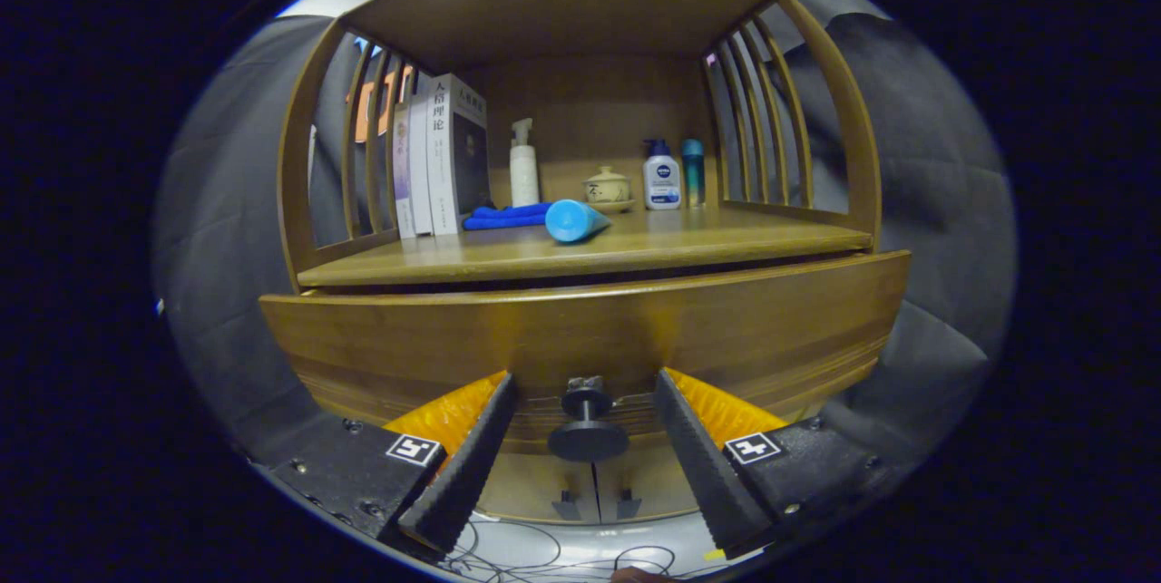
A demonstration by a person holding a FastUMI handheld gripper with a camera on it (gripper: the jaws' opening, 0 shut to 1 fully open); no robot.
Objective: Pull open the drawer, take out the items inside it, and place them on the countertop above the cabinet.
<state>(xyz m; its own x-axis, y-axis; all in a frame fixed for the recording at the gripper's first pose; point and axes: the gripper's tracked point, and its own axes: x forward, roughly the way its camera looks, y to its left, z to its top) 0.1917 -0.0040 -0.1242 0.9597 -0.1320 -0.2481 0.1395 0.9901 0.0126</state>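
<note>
Two open jaws flank drawer knob (588, 427)

Wooden slatted shelf unit (843, 157); grey padded wall (934, 202); dim light.

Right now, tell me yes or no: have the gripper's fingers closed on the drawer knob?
No. The gripper is open, its fingers standing apart on either side of the drawer knob with a gap to each.
</note>
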